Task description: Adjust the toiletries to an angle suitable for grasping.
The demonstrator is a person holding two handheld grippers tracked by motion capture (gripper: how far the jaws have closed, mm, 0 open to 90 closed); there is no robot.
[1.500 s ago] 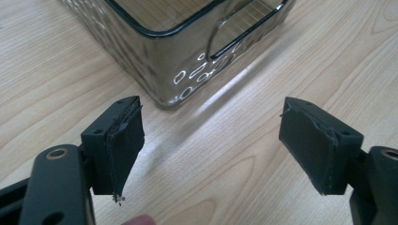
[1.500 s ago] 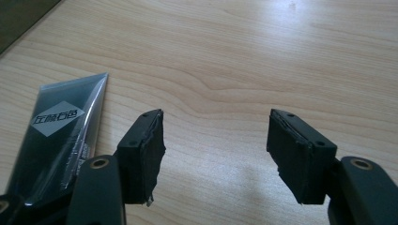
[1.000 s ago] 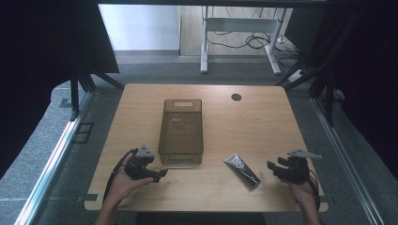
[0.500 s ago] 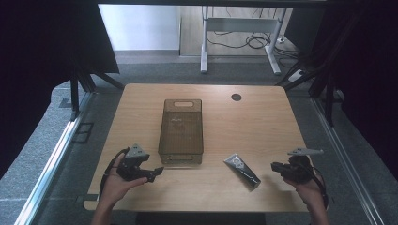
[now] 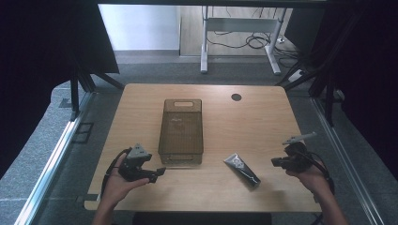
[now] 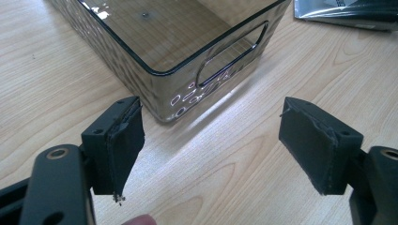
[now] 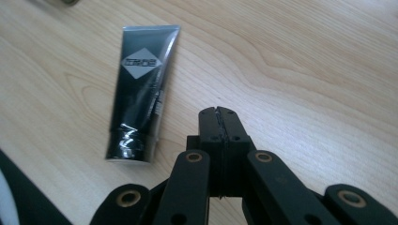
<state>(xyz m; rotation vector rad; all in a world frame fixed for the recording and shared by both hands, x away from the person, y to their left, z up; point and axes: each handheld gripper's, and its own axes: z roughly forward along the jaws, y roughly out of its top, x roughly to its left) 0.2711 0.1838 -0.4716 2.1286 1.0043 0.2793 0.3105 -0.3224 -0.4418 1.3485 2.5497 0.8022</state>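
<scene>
On the wooden table a black tube lies flat near the front edge, well apart from everything but the tinted clear bin that stands just to its left. In the right gripper view the tube rests with its crimped end away from the camera and its cap end toward it, a pale diamond label on its face. The right tongs hover just to the tube's right, apart from it; their 2 jaws have just been closing and now press flat together with nothing between them. The left tongs sit by the bin's near left corner, jaws spread wide and empty, facing the bin's handle cut-out without touching it.
</scene>
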